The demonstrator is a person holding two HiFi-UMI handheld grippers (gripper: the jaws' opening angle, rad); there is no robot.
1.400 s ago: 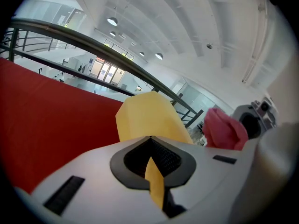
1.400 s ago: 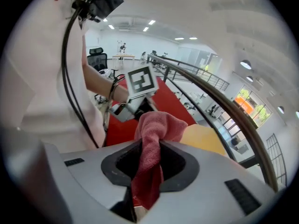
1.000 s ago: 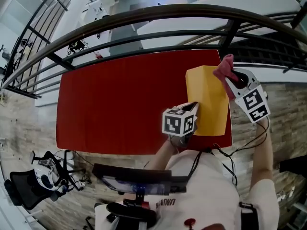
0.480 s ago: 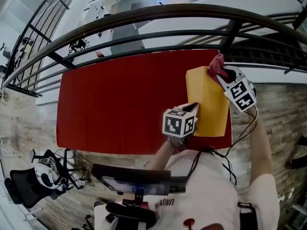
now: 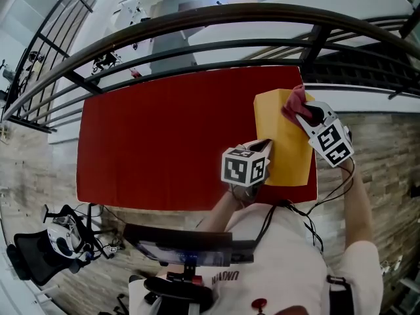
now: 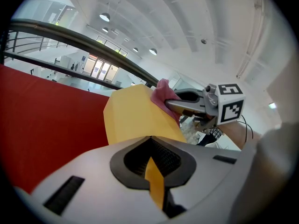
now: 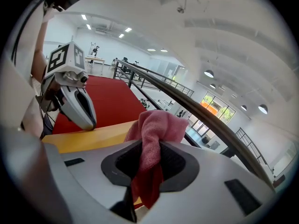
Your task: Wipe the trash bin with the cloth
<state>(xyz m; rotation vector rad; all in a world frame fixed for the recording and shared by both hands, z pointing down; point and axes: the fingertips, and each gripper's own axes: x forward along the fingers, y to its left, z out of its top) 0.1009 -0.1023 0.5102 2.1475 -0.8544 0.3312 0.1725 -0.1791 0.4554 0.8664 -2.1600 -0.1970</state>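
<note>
- Left gripper (image 6: 153,171) — jaws clamped on a thin edge of the yellow plastic trash bin (image 5: 283,146) on the red table (image 5: 164,136)
- Right gripper (image 7: 145,171) — jaws pinching the pink cloth (image 7: 156,127) at the bin's far edge

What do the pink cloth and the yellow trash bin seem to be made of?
The pink cloth looks like soft microfibre or terry: it has a fuzzy nap and limp folds. The yellow trash bin seems to be smooth matte plastic, possibly coated board: its panels are flat and evenly coloured, with crisp edges.
</note>
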